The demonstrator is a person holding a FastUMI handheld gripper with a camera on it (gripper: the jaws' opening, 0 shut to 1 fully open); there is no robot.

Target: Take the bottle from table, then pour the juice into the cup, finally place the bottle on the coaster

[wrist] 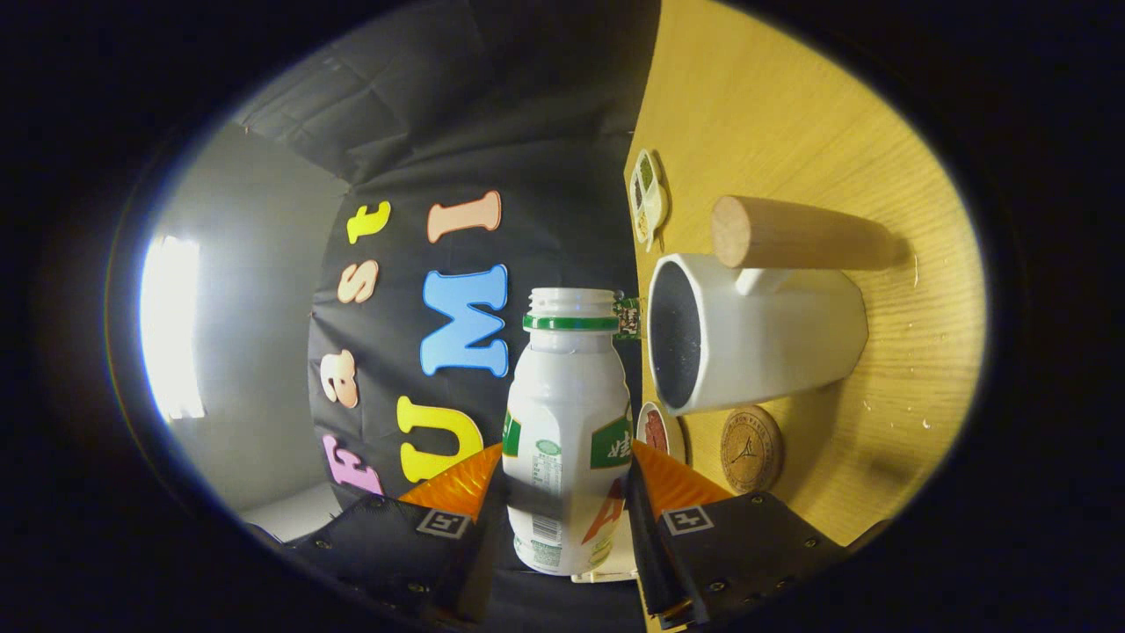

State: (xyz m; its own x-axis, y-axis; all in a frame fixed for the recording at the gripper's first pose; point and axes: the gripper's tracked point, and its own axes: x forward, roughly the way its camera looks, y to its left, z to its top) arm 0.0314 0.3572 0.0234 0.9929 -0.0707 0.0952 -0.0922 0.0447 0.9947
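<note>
My gripper (pixel 564 479) is shut on a white plastic bottle (pixel 567 413) with a green neck ring and no cap; both fingers press its sides. The view is rolled sideways, so the bottle lies tilted with its open mouth level with the rim of a white cup (pixel 756 330). The cup stands on the wooden table (pixel 791 114), just beyond the bottle's mouth, and its inside looks dark. A round cork coaster (pixel 751 448) lies on the table beside the cup's base, close to one finger.
A wooden cylinder (pixel 804 233) stands on the table on the cup's other side, touching or just behind it. A small dish with green contents (pixel 647 198) and a small dish with red contents (pixel 657 431) sit near the table's edge.
</note>
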